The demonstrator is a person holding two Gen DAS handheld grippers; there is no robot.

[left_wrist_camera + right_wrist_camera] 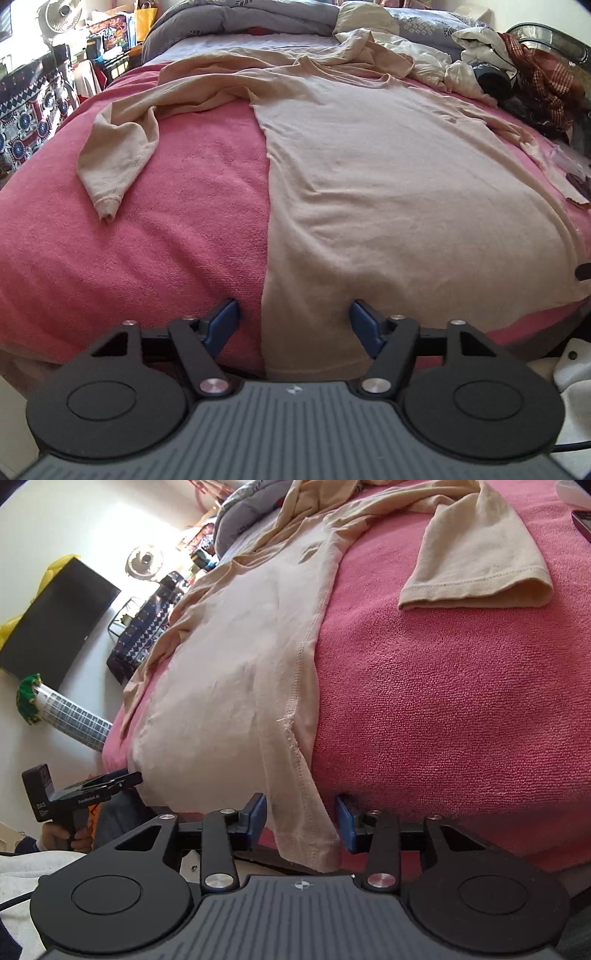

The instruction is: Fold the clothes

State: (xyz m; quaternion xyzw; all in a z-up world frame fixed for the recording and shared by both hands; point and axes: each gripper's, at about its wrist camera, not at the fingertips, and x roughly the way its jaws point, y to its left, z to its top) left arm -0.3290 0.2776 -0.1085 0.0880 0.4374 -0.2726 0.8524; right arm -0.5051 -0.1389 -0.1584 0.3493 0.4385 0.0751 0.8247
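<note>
Beige shirt (369,177) lies flat on my pink blanket (147,240); left gripper (293,325) and right gripper (301,818) fingers stand apart around its near-edge corners.

It was a bedroom in a home: a bed (129,236) under a pink towelling cover, a grey quilt (236,18) bunched at its head, loose clothes (532,74) heaped along one side, and a fan (62,14), bags and patterned boxes (29,103) crowded by the wall.
</note>
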